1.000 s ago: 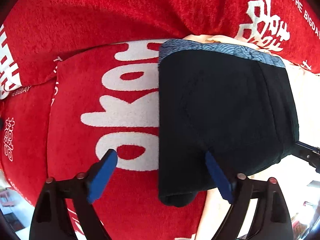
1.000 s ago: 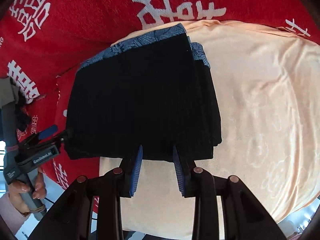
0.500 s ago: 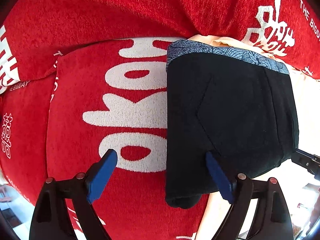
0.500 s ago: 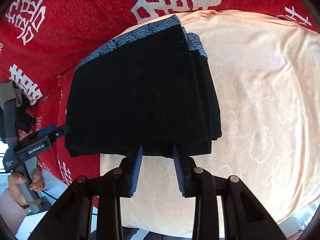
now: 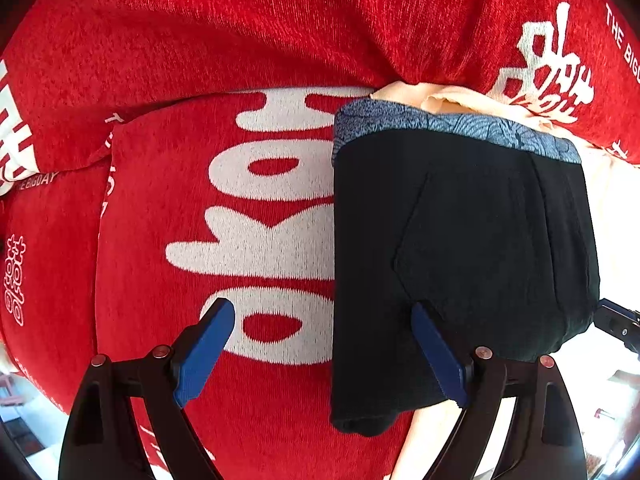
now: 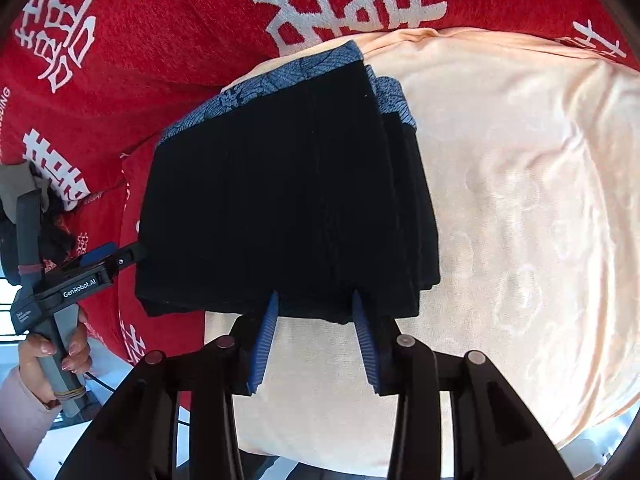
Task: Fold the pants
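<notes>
A red blanket (image 5: 280, 40) with white characters covers the surface, a peach cloth (image 6: 520, 200) spread over it.

pants (image 6: 280, 200): 1 | red blanket (image 5: 240, 40): 1 | peach cloth (image 6: 520, 200): 1 | claws: 2 | hand (image 6: 52, 356): 1

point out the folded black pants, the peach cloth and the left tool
folded black pants (image 6: 288, 208), right wrist view, middle of the top black layer
peach cloth (image 6: 520, 208), right wrist view, bare part beside the pants
left tool (image 5: 320, 354), left wrist view, midway between its fingertips
</notes>
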Available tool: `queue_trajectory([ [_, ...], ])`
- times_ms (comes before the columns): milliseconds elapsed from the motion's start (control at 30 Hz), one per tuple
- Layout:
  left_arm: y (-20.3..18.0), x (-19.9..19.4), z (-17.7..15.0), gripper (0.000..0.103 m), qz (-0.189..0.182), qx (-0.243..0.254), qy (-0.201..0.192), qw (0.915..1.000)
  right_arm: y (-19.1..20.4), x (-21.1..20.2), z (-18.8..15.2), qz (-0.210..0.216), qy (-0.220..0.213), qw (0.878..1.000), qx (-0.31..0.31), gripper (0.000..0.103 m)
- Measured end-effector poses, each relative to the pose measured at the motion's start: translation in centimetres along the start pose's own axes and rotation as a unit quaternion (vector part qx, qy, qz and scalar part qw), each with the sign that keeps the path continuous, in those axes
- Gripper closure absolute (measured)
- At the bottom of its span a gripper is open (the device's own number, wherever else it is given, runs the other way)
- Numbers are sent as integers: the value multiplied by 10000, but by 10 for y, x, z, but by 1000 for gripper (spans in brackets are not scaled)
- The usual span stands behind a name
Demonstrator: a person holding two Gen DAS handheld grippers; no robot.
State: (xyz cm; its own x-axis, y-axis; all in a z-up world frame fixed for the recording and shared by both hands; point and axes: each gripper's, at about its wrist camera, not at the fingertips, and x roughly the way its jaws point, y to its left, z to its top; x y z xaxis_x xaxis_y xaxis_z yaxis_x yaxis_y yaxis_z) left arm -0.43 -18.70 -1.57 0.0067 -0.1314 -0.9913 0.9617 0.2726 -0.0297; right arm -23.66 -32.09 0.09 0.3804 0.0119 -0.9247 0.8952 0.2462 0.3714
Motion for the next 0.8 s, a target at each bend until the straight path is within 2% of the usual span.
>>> queue_trajectory([
  [200, 7, 2, 10, 12, -105, -142, -8, 9998, -16, -6, 7, -117, -54, 9999, 103, 55],
  [267, 9, 3, 16, 12, -99, -151, -64, 9998, -23, -7, 10, -134, -54, 9998, 144, 48],
  [400, 14, 6, 33, 12, -169, -293, -133, 9993, -33, -6, 21, -32, -62, 9997, 250, 47],
  [500, 12, 6, 46, 12, -64, -301, -280, 9991, -38, -5, 33, 91, -127, 9993, 331, 46],
  [600, 10, 9, 63, 12, 59, -343, -430, 9985, -37, -4, 56, 280, -318, 9985, 355, 47],
  [700, 13, 21, 77, 12, 74, -486, -419, 9979, -31, 2, 82, 304, -471, 9980, 285, 47],
  [800, 19, 29, 79, 12, 105, -650, -329, 9973, -29, 21, 111, 242, -362, 9986, 289, 47],
])
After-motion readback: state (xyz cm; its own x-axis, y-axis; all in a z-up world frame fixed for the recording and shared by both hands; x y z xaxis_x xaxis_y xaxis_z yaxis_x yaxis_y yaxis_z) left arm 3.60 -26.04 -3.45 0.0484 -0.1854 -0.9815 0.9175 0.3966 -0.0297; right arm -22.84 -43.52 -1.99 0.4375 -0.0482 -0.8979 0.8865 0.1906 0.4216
